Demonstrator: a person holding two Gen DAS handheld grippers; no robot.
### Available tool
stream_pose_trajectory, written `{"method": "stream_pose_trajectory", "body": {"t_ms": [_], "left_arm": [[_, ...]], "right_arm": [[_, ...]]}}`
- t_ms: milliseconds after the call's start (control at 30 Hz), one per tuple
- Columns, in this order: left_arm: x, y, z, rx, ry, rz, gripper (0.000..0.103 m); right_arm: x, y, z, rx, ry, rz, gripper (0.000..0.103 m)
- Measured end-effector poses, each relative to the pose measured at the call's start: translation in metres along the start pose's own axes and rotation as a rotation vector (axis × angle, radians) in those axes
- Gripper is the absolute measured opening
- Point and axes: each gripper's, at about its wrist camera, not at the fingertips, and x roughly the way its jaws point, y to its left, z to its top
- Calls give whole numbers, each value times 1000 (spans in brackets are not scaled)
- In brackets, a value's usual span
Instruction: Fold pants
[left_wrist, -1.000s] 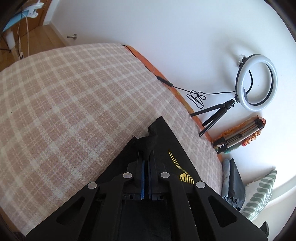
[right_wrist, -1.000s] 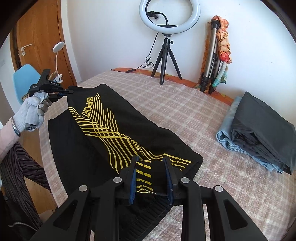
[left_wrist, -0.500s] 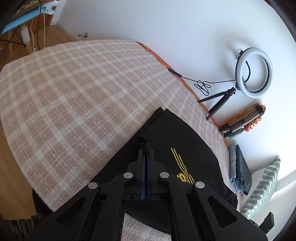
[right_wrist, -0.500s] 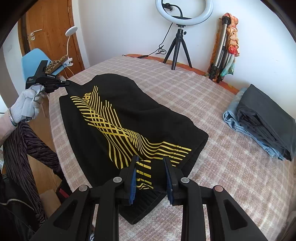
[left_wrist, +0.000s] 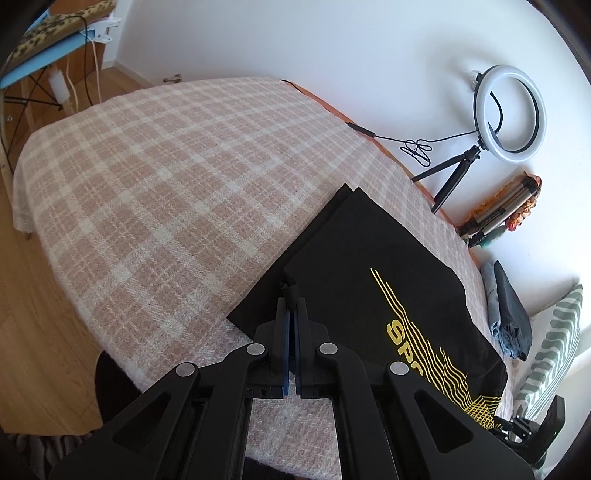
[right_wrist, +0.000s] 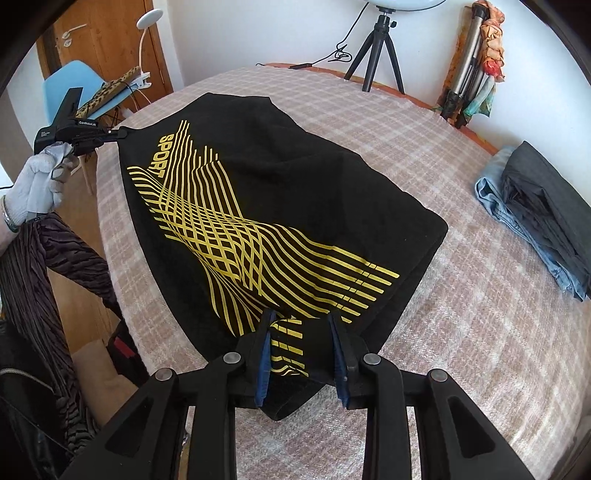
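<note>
Bed: a wide bed (right_wrist: 461, 332) under a pink and cream checked blanket fills both views, its far edge against the white wall.
Pants: black pants (right_wrist: 295, 192) with yellow wavy lines and the word SPORT lie spread across the blanket, running from 10 o'clock down to 6 o'clock in the right wrist view; in the left wrist view the same pants (left_wrist: 369, 266) reach from the centre toward 4 o'clock.
Folded clothes: a stack of dark grey and light blue folded clothes (right_wrist: 539, 210) sits on the bed at 3 o'clock, well apart from the pants.
Ring light: a ring light (left_wrist: 509, 112) on a small tripod stands at 2 o'clock in the left wrist view, by the wall.
Left gripper: the left gripper (left_wrist: 291, 301) has its fingers pressed together on a corner of the pants; in the right wrist view it is at 9 o'clock, held by a white-gloved hand (right_wrist: 37, 184).
Right gripper: the right gripper (right_wrist: 301, 332) has its fingers set wide apart, with the near end of the pants between them; whether the pads touch the cloth cannot be told.
</note>
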Motion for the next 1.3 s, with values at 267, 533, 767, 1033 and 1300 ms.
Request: {"method": "stream_pose_trajectory", "body": {"t_ms": [267, 533, 767, 1033, 1300], "left_arm": [[-11, -2, 4, 82, 42, 64, 12], [-24, -10, 38, 128, -23, 84, 36], [31, -43, 58, 239, 17, 46, 36], [102, -68, 74, 305, 68, 103, 36], [132, -80, 72, 410, 84, 152, 37]], "right_arm": [[-18, -8, 1, -4, 60, 58, 38], [-59, -44, 28, 180, -151, 117, 42], [-41, -49, 75, 219, -213, 38, 42], [15, -26, 144, 185, -204, 75, 42], [81, -5, 194, 148, -129, 134, 42]]}}
